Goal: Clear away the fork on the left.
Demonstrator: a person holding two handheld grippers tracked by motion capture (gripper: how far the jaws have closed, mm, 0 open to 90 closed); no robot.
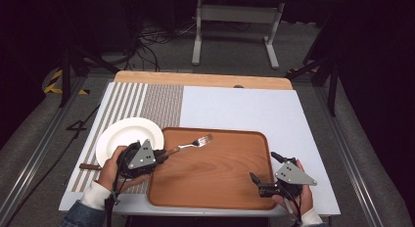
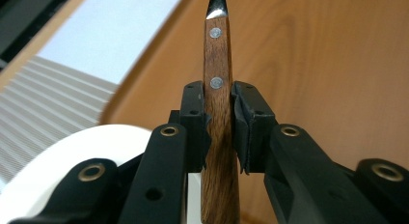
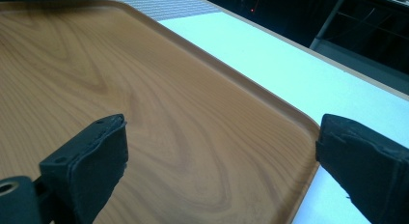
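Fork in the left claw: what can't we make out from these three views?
- Fork: in the left gripper view its tines are cut off by the top edge; the handle's butt end is cut off at the bottom, between the jaws.
- Wooden-handled utensil left of the left claw: high view, its working end is hidden by the hand, so its type is unclear.
- Plate: left gripper view, blurred and partly covered by the claw.

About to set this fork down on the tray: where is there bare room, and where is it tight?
The wooden tray is bare from beneath the fork to its right rim; the middle is widest. The white table surface beyond the tray is bare too. It is crowded at the tray's left edge, by the white plate, the left gripper, and at the right front corner, where the right gripper hovers.
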